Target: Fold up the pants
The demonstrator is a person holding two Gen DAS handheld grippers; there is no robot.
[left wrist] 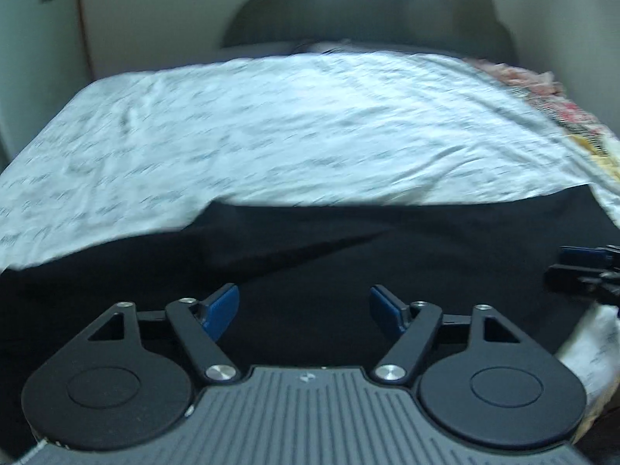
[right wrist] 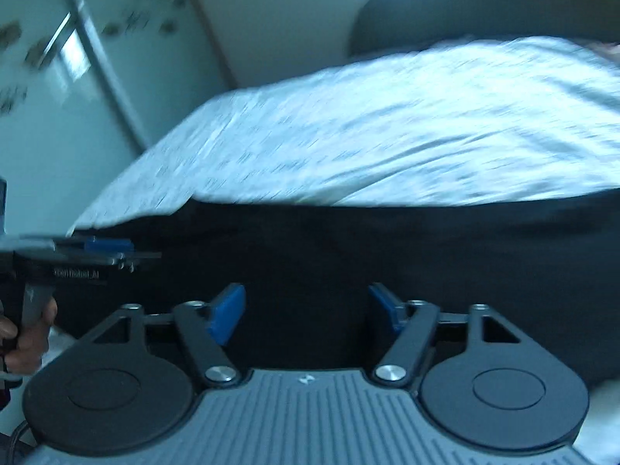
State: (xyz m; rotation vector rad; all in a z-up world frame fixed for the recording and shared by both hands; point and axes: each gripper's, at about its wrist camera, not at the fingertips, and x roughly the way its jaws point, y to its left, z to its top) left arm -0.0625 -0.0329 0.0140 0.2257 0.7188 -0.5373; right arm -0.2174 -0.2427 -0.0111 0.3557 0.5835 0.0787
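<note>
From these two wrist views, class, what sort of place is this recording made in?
Most likely a bedroom. A bed with a rumpled white patterned sheet fills both views, black pants lie spread on its near edge, and a pale wall runs behind it.

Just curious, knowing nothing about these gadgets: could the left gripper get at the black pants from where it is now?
Probably yes. The left gripper is open with nothing between its fingers, and the black pants lie spread on the bed sheet right under and ahead of it. Nothing sits in between; the right gripper is off to the side.
</note>
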